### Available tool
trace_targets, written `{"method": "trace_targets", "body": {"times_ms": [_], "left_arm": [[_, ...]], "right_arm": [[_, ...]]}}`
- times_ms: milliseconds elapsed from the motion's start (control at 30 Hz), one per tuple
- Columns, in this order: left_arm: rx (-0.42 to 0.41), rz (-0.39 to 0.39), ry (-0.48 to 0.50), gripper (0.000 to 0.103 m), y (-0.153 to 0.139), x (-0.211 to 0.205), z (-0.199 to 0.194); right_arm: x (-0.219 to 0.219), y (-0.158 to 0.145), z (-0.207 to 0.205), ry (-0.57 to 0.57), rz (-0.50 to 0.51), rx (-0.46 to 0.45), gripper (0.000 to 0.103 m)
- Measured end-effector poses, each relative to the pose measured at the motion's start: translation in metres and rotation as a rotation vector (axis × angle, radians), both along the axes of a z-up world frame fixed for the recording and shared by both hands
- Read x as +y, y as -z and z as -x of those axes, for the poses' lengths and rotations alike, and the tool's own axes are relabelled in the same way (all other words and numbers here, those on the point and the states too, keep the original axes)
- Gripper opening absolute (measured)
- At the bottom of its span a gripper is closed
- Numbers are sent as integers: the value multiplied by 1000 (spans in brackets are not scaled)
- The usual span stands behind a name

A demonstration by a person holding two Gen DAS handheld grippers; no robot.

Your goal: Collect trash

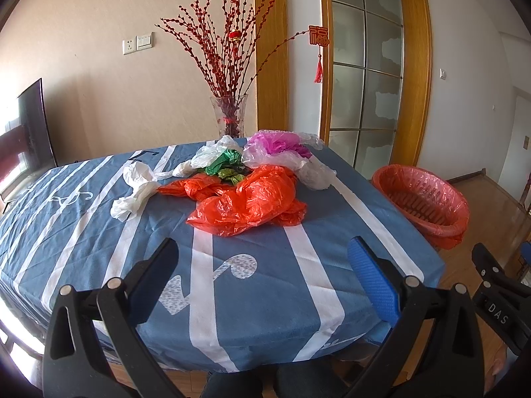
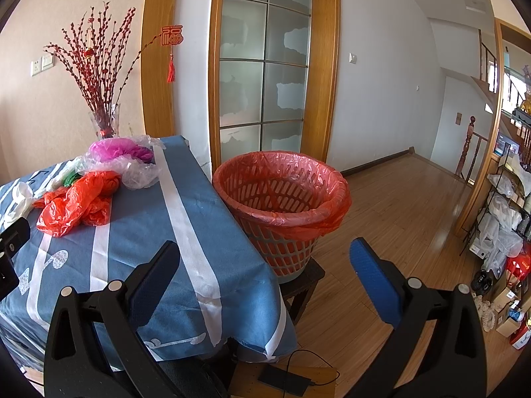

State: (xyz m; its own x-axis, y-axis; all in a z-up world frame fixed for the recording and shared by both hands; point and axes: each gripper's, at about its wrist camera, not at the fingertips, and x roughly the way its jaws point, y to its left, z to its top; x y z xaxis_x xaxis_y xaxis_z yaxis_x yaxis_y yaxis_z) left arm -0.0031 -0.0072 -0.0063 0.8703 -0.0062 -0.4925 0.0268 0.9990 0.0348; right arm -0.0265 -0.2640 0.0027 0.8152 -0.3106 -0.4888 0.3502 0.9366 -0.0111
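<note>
A heap of crumpled plastic bags lies on the blue striped tablecloth [image 1: 83, 232]: an orange bag [image 1: 247, 200] in front, a white bag [image 1: 136, 187] to its left, green wrappers [image 1: 225, 164], a pink bag [image 1: 275, 142] and clear bags [image 1: 313, 172] behind. My left gripper [image 1: 262, 252] is open and empty over the table's near part, short of the heap. A waste basket lined with a red bag [image 2: 282, 195] stands on a stool right of the table. My right gripper [image 2: 264, 252] is open and empty, near the basket. The orange bag [image 2: 76, 205] shows at its left.
A glass vase of red branches [image 1: 229, 116] stands at the table's far edge behind the heap. A glass door with a wooden frame [image 2: 265, 66] is behind the basket. Wooden floor [image 2: 398, 205] opens to the right, with shelves and boxes [image 2: 504, 232] at the far right.
</note>
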Motion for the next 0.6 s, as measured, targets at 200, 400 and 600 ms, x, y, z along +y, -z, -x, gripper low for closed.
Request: {"method": "trace_targets", "body": {"times_ms": [200,400,600], "left_arm": [[3,2,1,99,3,-3,1],[10,6,4,99,7,-2,0],[11,6,5,99,7,-3,1]], "right_arm": [[1,0,0,0,0,1,101],[1,1,-1,1,0,2,101],[1,1,-1,0,0,3,101]]}}
